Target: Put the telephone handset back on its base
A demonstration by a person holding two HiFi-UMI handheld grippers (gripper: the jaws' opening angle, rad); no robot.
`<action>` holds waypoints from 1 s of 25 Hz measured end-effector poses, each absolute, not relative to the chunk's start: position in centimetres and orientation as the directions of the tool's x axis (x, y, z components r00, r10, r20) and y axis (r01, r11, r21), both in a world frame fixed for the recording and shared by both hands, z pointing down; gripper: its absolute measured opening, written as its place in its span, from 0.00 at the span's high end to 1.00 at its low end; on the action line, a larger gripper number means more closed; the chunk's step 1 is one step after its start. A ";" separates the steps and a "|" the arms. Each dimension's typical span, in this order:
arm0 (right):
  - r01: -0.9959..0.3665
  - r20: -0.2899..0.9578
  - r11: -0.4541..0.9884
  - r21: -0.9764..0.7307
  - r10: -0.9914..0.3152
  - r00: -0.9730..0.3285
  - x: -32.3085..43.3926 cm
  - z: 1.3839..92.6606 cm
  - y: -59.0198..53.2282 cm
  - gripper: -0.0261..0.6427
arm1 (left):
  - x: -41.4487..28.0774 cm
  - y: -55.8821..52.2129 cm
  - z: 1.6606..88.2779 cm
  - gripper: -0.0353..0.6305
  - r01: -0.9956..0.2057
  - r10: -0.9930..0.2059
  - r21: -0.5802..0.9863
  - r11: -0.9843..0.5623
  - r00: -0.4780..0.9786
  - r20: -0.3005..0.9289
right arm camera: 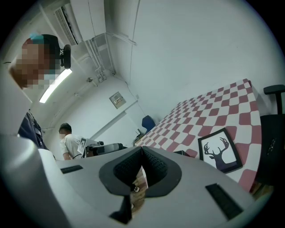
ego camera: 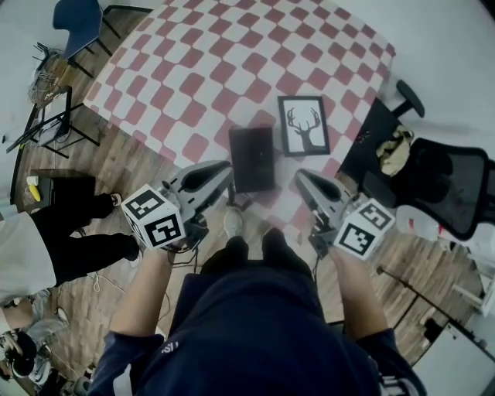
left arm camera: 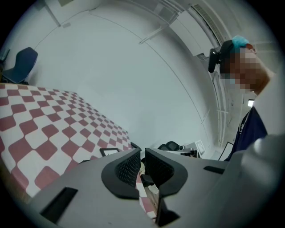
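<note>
A flat black rectangular telephone [ego camera: 251, 158] lies near the front edge of the red-and-white checked table [ego camera: 232, 62]; I cannot make out the handset apart from the base. Both grippers hang in front of that edge, close to the holder's body and above the floor. My left gripper [ego camera: 226, 172] points at the telephone's left corner; its jaws [left arm camera: 142, 153] stand almost together with a slim gap and nothing between them. My right gripper [ego camera: 300, 179] sits just right of the telephone, its jaws [right arm camera: 141, 151] closed tip to tip and empty. A sliver of the telephone [right arm camera: 182, 152] shows over its jaws.
A framed deer picture [ego camera: 303, 124] lies right of the telephone. A black office chair [ego camera: 441, 178] with a beige bundle [ego camera: 394, 151] stands at the table's right. A blue chair [ego camera: 77, 23] is at the far left corner. A person in black trousers [ego camera: 77, 232] stands left.
</note>
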State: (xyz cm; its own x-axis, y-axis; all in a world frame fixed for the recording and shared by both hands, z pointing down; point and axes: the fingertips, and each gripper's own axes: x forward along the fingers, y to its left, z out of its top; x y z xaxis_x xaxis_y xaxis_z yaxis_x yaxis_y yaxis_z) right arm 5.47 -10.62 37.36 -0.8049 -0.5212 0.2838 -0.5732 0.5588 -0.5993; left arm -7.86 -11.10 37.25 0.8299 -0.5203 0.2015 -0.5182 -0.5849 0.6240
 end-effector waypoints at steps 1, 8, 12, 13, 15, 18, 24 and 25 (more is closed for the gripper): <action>-0.572 0.277 0.563 -0.597 -0.525 -0.805 5.4 37.1 -10.5 0.94 | -7.7 -11.0 36.6 0.87 -0.520 -0.522 0.608 -0.600 0.830 0.196; -0.563 0.245 0.591 -0.578 -0.532 -0.810 4.6 35.5 -8.7 0.94 | -7.2 -9.2 33.3 0.89 -0.528 -0.516 0.511 -0.679 0.838 0.180; -0.562 0.236 0.600 -0.569 -0.536 -0.811 4.1 34.8 -7.7 0.94 | -6.9 -7.9 32.1 0.89 -0.523 -0.508 0.467 -0.713 0.844 0.170; -0.561 0.233 0.604 -0.566 -0.536 -0.812 3.9 34.7 -7.4 0.94 | -6.9 -7.6 31.9 0.90 -0.523 -0.507 0.456 -0.720 0.845 0.171; -0.558 0.229 0.613 -0.559 -0.533 -0.815 3.5 34.4 -7.0 0.94 | -6.9 -7.1 31.5 0.90 -0.526 -0.506 0.434 -0.732 0.845 0.171; -0.570 0.240 0.634 -0.523 -0.532 -0.812 3.0 34.1 -6.6 0.94 | -6.8 -6.5 31.2 0.90 -0.530 -0.504 0.403 -0.746 0.845 0.177; -0.582 0.263 0.670 -0.461 -0.524 -0.810 2.1 33.7 -5.9 0.94 | -6.4 -5.6 31.5 0.90 -0.533 -0.500 0.383 -0.754 0.845 0.191; -0.584 0.266 0.672 -0.455 -0.524 -0.809 2.1 33.7 -5.9 0.94 | -6.4 -5.6 31.5 0.90 -0.534 -0.500 0.380 -0.755 0.844 0.193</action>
State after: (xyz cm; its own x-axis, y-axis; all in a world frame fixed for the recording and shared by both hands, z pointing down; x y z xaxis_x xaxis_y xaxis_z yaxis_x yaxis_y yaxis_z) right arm 2.10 -5.88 33.70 -0.8093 -0.5240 0.2656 -0.5844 0.6720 -0.4549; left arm -6.37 -5.56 31.49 0.8441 -0.5003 0.1929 -0.5343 -0.7551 0.3800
